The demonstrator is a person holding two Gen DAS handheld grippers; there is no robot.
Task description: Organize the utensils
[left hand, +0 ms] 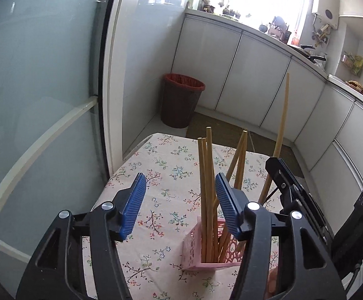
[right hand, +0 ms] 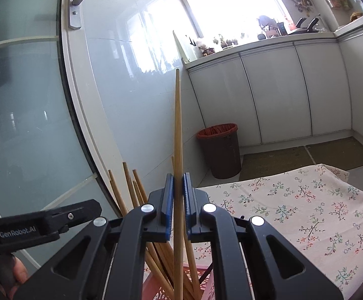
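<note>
Right wrist view shows the right gripper [right hand: 179, 200] pinched tight on a single chopstick [right hand: 178, 130], held nearly upright, its lower end down among the other chopsticks [right hand: 129, 190] standing in the pink basket [right hand: 156, 292]; whether that tip has reached the basket floor cannot be told, since the gripper's own body hides it. Left wrist view shows the left gripper [left hand: 180, 201] with its jaws standing well apart and nothing between the pads, hovering just beside the bundle on the floral-clothed desk [left hand: 166, 160]; its right pad sits close against the leaning sticks.

Risks, as I judge them: the basket looks light and top-heavy with long sticks leaning several ways, so a sideways nudge from either gripper could tip it over; if the held chopstick is let go while its tip is caught on another stick or on the latticed wall, it may spring out and fall to the desk; the two grippers are close together, and a careless withdrawal of the left one could rake the bundle.
</note>
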